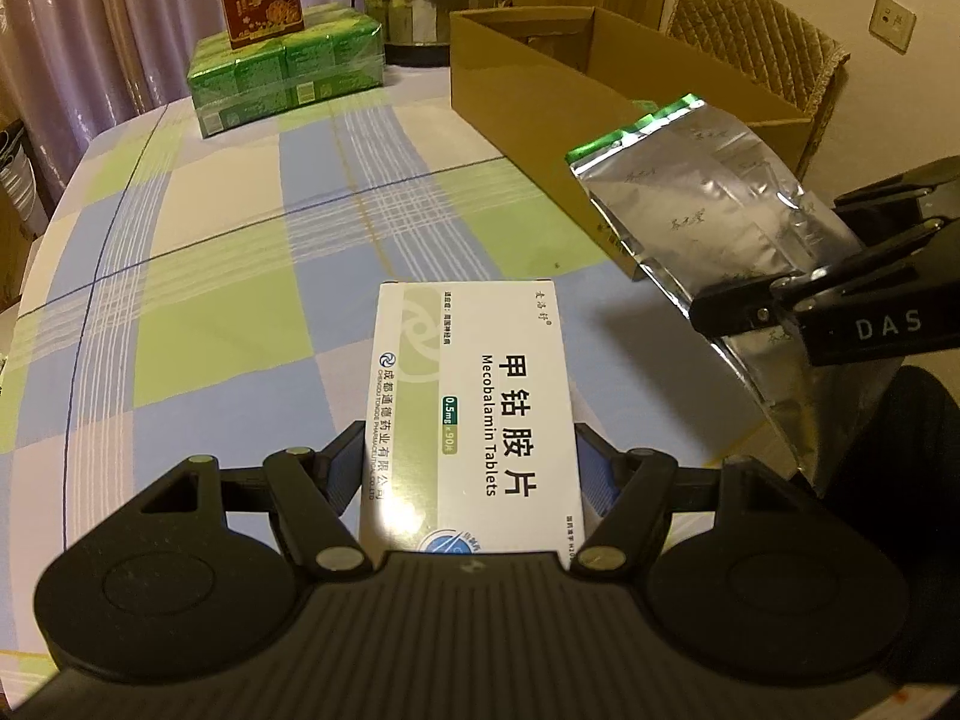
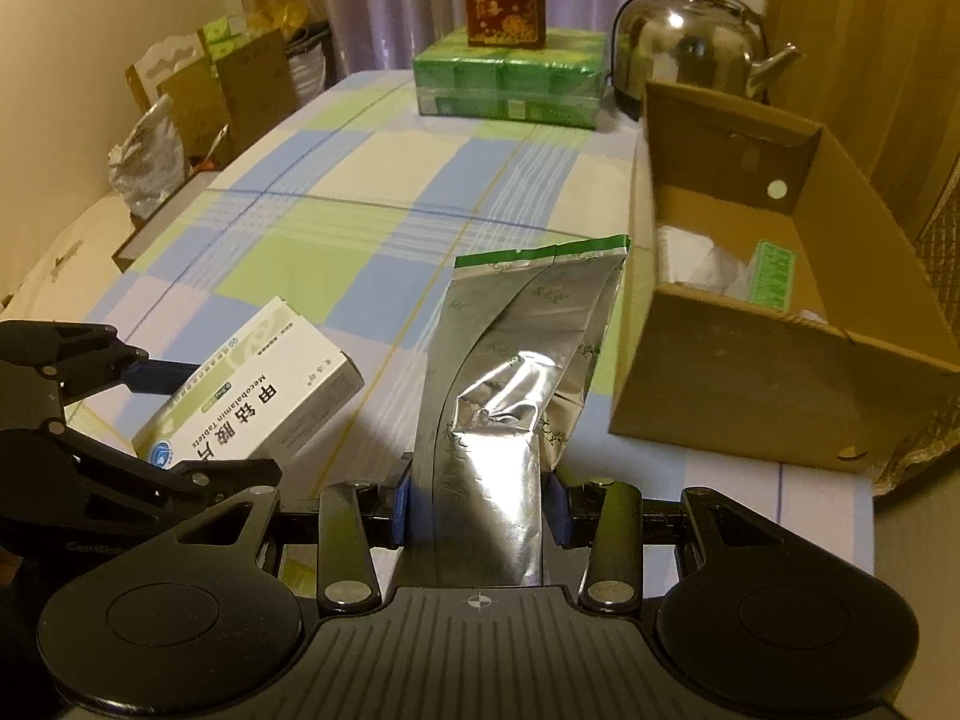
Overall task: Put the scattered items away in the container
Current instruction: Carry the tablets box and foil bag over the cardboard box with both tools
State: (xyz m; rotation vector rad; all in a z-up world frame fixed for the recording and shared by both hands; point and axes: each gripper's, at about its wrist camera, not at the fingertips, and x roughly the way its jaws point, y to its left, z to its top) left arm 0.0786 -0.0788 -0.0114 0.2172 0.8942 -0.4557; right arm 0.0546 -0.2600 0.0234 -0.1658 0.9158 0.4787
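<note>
Checked cloth covers your table (image 2: 372,192), and the cardboard box (image 2: 720,396) stands open at its right side. Inside it you see something white and crumpled and a green-labelled packet (image 2: 771,276); what they are is hard to tell. Only your right camera looks into the box; the left one shows just its walls. Your left gripper (image 1: 471,468) is closed on the white tablet box (image 1: 474,408). Your right gripper (image 2: 477,507) clamps the silver foil pouch (image 2: 510,372), held above the cloth just beside the cardboard box.
</note>
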